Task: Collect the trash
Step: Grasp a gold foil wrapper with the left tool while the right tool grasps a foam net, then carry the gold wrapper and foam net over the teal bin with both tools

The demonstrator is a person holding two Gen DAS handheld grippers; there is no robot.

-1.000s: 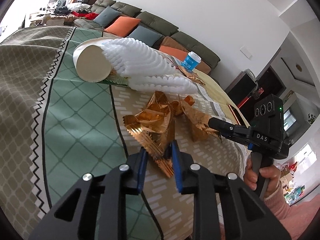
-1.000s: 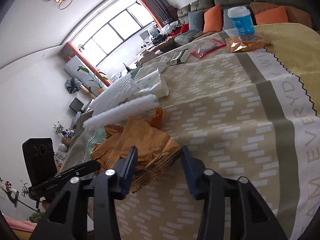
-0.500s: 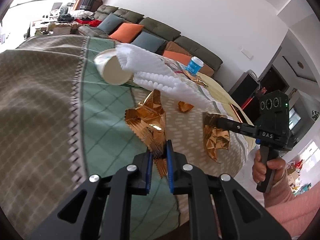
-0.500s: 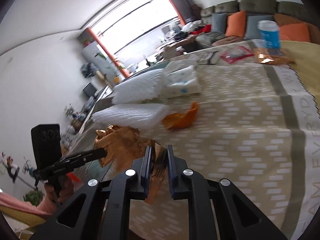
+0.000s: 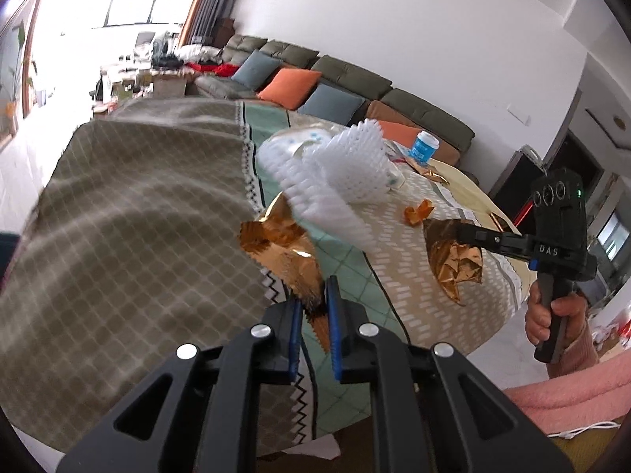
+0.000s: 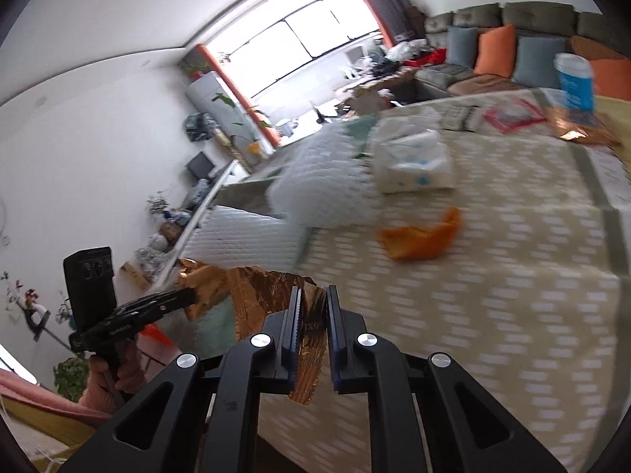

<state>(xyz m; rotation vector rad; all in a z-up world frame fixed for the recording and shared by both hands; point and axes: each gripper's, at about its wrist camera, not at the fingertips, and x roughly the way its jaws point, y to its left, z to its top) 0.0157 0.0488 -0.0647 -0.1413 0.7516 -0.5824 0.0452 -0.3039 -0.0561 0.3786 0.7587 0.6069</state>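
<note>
While two crumpled sheets of gold foil hang clear of the tablecloth, the step in hand looks like carrying picked-up trash away from the table. One gold foil piece (image 5: 288,252) sits at centre of the left wrist view, its serrated lower edge pinched between the blue pads of the left gripper (image 5: 314,307), whose jaws are pressed together on it. The other gold foil sheet (image 6: 272,295) sits low and centre in the right wrist view, clamped in the right gripper (image 6: 313,315), jaws likewise squeezed onto it with only the foil's thickness between them. In the left wrist view that same sheet dangles at right of frame from the right gripper's tips, held out by a hand (image 5: 552,315) in a pink sleeve.

Further out, more rubbish lies on the tablecloth (image 6: 512,276): a small orange wrapper (image 6: 422,236) right of centre, white foam netting (image 5: 339,181) above the held foil, a white tissue pack (image 6: 414,165) in the upper middle, and a blue-and-white cup (image 6: 574,79) at upper right near more foil scraps.

No bin or bag shows in either view, so the next move calls for finding the drop point, bringing both grippers over it, and keeping the pinch firm, since thin foil could slip or tear. After release, the orange wrapper seems the nearest remaining item.
</note>
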